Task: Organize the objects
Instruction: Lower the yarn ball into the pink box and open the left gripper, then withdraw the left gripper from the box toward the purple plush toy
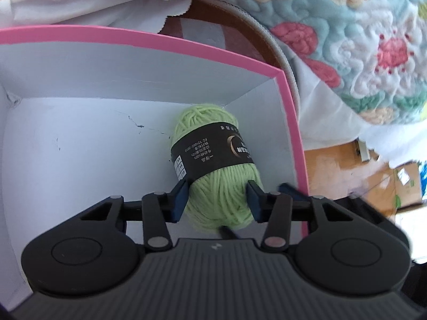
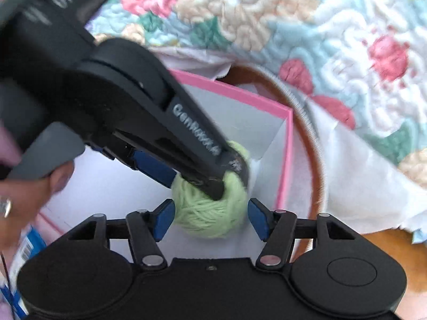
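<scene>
A light green yarn skein with a black paper band lies in the far right corner of a white box with a pink rim. My left gripper is shut on the skein's near end, and both blue pads dent the wool. In the right wrist view the left gripper reaches in from the upper left onto the skein. My right gripper hovers over the box's near right part. Its jaws stand open, with a pad on either side of the skein as seen from above and nothing gripped.
A floral quilt and white cloth crowd the box's far and right sides over a round brown surface. Cardboard boxes lie on the floor at right. A hand with a ring holds the left gripper's handle, above a blue-and-white packet.
</scene>
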The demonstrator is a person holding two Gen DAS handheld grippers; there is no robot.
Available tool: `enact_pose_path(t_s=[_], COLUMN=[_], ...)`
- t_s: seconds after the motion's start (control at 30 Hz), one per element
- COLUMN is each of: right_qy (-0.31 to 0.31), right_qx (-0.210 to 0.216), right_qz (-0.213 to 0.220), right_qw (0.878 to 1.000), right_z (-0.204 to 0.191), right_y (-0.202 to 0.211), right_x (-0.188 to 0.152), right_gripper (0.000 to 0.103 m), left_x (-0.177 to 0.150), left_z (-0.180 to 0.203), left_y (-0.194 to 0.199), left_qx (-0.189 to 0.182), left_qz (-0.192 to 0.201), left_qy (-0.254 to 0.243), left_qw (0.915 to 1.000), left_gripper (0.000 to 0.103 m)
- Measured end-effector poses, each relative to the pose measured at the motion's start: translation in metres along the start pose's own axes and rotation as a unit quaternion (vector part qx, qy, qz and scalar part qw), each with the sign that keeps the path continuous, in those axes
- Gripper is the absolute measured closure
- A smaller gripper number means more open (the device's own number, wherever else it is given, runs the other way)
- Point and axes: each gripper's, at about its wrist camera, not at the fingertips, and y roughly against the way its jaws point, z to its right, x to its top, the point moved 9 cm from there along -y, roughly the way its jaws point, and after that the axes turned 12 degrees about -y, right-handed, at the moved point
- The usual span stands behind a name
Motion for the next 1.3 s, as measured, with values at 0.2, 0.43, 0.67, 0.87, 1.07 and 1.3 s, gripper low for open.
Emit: enact_pose_path(t_s=[0.2, 0.43, 0.67, 0.87, 1.07, 1.3], right_qy=[0.024, 0.017, 0.026, 0.011, -0.039, -0.093], right_qx=[-0.012, -0.008, -0.008, 0.011, 0.048, 0.083], right_qz=[0.002, 0.012, 0.023, 0.025, 0.017, 0.013], right_qw=[1.000, 1.000, 0.999, 1.000, 0.998, 0.992], right_z=[0.005, 0.005, 0.011, 0.014, 0.021, 0.026], right_y=[-0.013, -0.019, -0.026, -0.030, -0.028, -0.026], right_x=[-0.005, -0.006, -0.008, -0.007, -0.009, -0.009], right_gripper=[0.082, 0.082, 0.082, 0.082, 0.078, 0.063], left_x=[0.003, 0.019, 0.024, 0.023, 0.022, 0.016], left_z=[0.005, 0.023, 0.020, 0.000, 0.005, 0.004], left_y=[-0.010, -0.013, 0.006, -0.012, -0.017, 0.004], left_qx=[0.060, 0.032, 0.011, 0.063, 0.052, 0.111], left_qz=[-0.018, 0.001, 0.004, -0.007, 0.021, -0.007], left_qy=[-0.053, -0.088, -0.060, -0.036, -0.036, -0.050], left_qw=[0.9966, 0.9956, 0.9981, 0.9974, 0.9978, 0.9926], left_gripper=[0.058, 0.059, 0.057, 0.065, 0.066, 0.048])
